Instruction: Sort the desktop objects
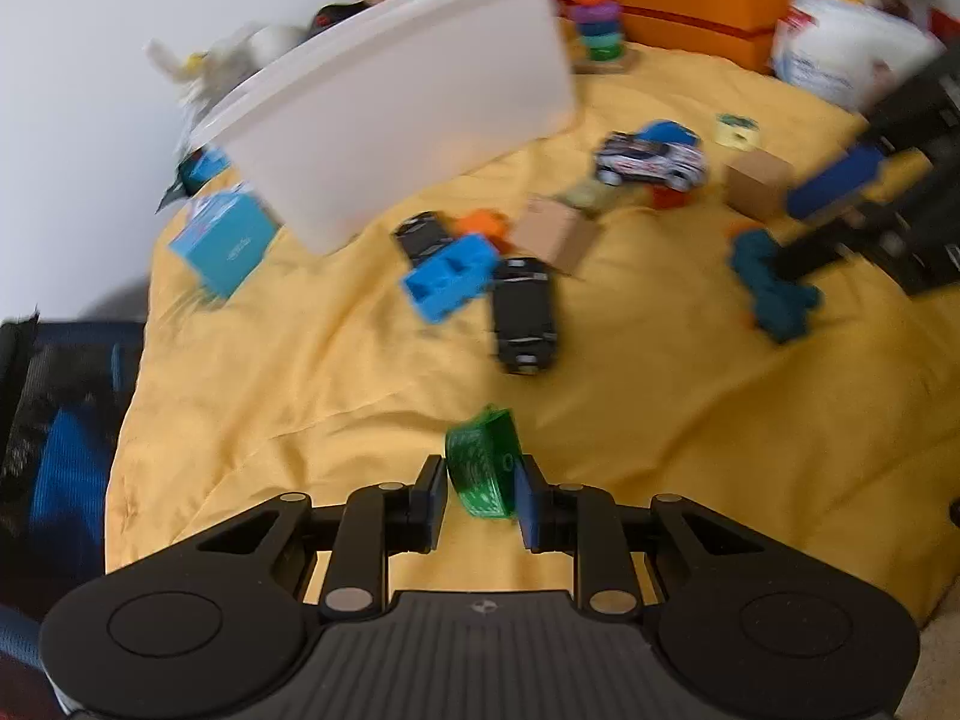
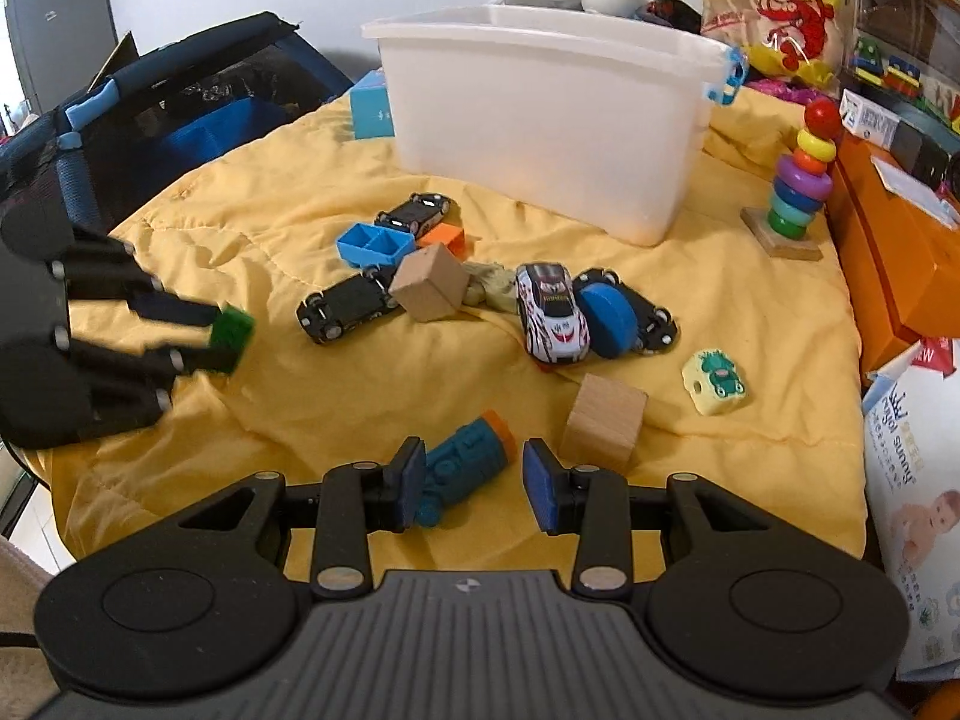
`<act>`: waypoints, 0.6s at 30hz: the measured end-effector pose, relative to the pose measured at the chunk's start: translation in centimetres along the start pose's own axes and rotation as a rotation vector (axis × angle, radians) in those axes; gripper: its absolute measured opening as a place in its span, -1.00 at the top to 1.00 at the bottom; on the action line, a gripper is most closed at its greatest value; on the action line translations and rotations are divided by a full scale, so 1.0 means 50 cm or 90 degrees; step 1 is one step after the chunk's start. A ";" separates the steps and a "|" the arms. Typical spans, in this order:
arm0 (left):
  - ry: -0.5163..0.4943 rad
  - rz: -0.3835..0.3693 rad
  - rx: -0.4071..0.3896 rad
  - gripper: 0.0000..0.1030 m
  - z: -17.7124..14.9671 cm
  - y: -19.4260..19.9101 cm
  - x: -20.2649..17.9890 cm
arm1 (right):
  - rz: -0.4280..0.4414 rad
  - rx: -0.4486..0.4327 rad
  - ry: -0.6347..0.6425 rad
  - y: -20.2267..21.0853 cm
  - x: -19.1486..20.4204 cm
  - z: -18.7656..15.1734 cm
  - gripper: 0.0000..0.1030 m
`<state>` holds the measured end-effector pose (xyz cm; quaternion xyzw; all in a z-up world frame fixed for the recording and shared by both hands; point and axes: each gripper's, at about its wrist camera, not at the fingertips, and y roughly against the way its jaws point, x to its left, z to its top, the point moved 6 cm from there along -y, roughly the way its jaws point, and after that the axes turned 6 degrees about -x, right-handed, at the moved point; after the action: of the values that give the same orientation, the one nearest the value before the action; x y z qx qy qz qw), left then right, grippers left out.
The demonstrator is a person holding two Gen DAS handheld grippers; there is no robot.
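My left gripper (image 1: 480, 489) is clamped on a green toy piece (image 1: 483, 465) above the yellow cloth (image 1: 660, 420). My right gripper (image 2: 471, 483), jaws wide apart, straddles a teal toy train (image 2: 465, 462) touching its left pad. Beyond stands the white bin (image 2: 540, 138); I cannot see its contents.

green toy (image 1: 483, 468) pinched upright, white bin (image 2: 540, 120) beyond

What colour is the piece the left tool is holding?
Green, translucent with a fine pattern; the left wrist view shows it best.
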<state>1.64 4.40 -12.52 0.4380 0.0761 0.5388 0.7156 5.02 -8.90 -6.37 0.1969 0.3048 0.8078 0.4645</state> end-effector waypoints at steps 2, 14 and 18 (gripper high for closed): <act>-0.017 -0.001 -0.010 0.43 0.005 0.005 -0.016 | 0.001 -0.004 0.005 0.001 0.001 0.003 0.20; 0.067 -0.164 -0.052 0.31 0.015 0.045 -0.069 | -0.007 -0.003 -0.007 0.006 -0.007 0.001 0.10; 0.136 -0.137 -0.115 0.09 0.029 0.071 -0.024 | -0.006 -0.002 -0.006 0.005 -0.005 0.000 0.08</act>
<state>-0.52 2.73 -9.58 0.3012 0.1495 0.5072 0.7935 4.98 -9.20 -6.19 0.1989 0.3023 0.8049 0.4703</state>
